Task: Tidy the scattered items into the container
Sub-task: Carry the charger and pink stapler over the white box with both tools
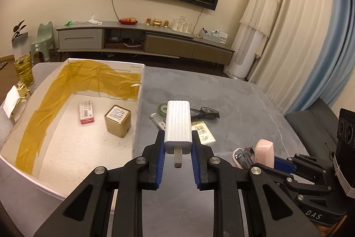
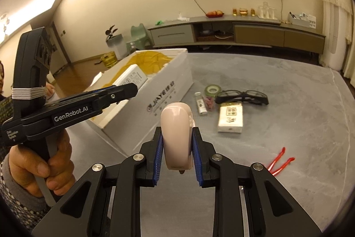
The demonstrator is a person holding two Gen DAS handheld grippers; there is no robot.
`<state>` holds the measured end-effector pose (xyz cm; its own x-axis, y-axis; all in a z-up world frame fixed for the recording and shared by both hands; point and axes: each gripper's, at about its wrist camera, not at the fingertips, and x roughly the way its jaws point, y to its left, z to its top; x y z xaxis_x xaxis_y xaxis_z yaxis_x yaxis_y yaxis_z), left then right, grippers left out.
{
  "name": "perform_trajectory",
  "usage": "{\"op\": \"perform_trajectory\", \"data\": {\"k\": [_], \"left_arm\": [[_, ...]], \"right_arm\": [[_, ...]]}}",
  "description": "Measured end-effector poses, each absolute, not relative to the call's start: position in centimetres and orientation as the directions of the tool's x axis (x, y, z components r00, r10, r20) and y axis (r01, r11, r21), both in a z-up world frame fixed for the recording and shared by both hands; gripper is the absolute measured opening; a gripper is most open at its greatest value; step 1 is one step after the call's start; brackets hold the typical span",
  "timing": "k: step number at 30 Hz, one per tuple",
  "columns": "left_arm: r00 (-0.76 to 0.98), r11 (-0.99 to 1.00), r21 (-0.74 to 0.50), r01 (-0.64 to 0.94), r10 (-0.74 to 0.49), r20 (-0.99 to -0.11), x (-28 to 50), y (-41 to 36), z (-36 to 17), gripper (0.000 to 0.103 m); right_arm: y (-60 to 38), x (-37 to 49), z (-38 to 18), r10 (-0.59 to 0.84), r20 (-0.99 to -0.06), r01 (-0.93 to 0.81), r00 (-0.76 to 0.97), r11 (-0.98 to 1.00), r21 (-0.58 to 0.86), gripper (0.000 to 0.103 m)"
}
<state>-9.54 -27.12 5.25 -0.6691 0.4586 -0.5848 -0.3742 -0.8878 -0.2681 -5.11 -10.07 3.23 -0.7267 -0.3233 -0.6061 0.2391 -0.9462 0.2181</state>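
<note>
- My left gripper [image 1: 178, 149] has its jaws pinched on the near end of a white ribbed charger [image 1: 178, 123], a metal tab sticking out of that end; it hangs just right of the white box [image 1: 138, 103], near its long wall.
- The charger looks stiff and light; the ribbed flat sides give my pads a sure bite, so I would keep hold there, not on the tab.
- My right gripper [image 2: 177, 148] has its jaws clamped on the sides of a pink stapler [image 2: 176, 137], glossy and likely slippery; it seems rigid, though its underside is hidden.
- Inside the box lie a gold tin [image 1: 117, 120] and a red packet [image 1: 86, 112].
- Farther out on the grey table [image 2: 288, 114]: 1 tape roll [image 2: 212, 90], glasses [image 2: 241, 96], a small white box [image 2: 230, 118], a vial [image 2: 200, 103], red tweezers [image 2: 279, 161].
</note>
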Motion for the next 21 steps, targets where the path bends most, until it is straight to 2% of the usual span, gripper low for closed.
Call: {"op": "perform_trajectory", "data": {"k": [12, 21], "left_arm": [[-0.706, -0.887, -0.310, -0.342, 0.460, -0.539, -9.1, -30.5, 7.0, 0.023], [-0.735, -0.898, -0.337, -0.282, 0.428, -0.526, -10.1, -34.0, 6.3, 0.023]], "right_arm": [[-14.4, -4.7, 5.9, -0.350, -0.580, 0.302, -0.735, -0.936, 0.182, 0.026], [-16.9, -5.5, 7.3, -0.352, -0.573, 0.331, -0.740, -0.932, 0.146, 0.026]]}}
